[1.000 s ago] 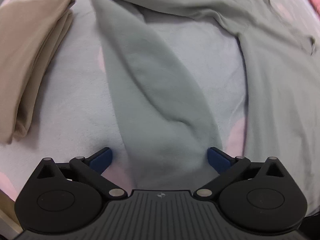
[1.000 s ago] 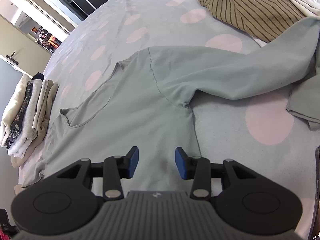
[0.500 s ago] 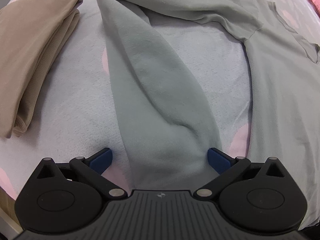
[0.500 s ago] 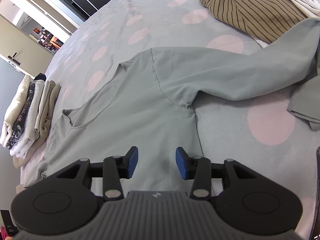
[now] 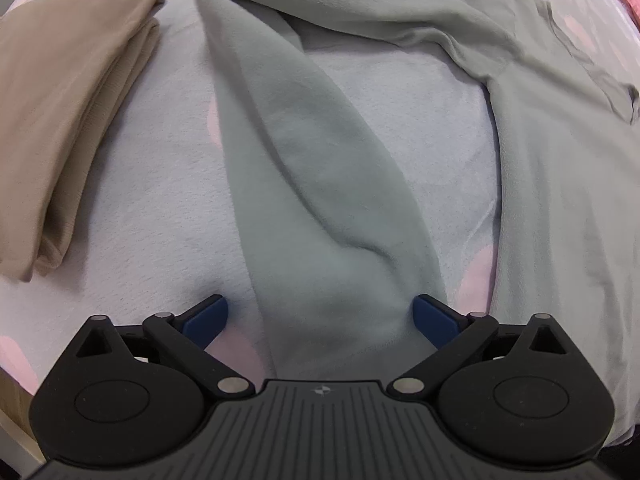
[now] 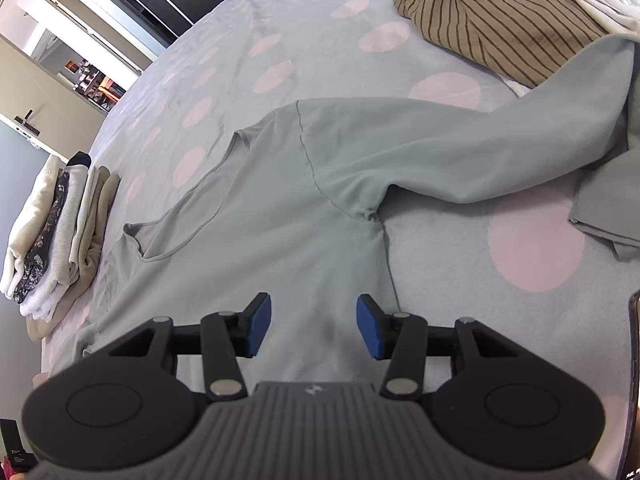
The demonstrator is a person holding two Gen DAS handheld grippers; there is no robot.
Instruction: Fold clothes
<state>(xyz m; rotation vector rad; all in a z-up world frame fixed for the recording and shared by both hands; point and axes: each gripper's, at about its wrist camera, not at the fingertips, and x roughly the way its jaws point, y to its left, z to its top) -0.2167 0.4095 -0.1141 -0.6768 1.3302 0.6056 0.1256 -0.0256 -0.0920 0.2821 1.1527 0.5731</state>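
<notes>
- On the spotted bedspread (image 6: pixel 320 40), grey-green long-sleeved top (image 6: pixel 248 248) lies spread, one sleeve (image 5: pixel 320 208) between the spread left gripper (image 5: pixel 320 316)
- Right gripper (image 6: pixel 314 322), jaws apart, has crept slightly forward over the body; nothing gripped, sleeve awaits folding

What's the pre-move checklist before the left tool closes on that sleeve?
1. Left tool open: ok, fingers spread wide.
2. Sleeve between the left fingers: ok, its end lies in the gap; contact with the pads cannot tell.
3. Right tool open: ok, holding nothing, over the shirt body.
4. Shirt lying flat: not ok, the sleeve is creased near its end and the other sleeve runs up against the striped garment.
5. Room to fold: ok, the folded tan garment lies apart from the sleeve.
6. Blanket caught in the grip: cannot tell.
</notes>
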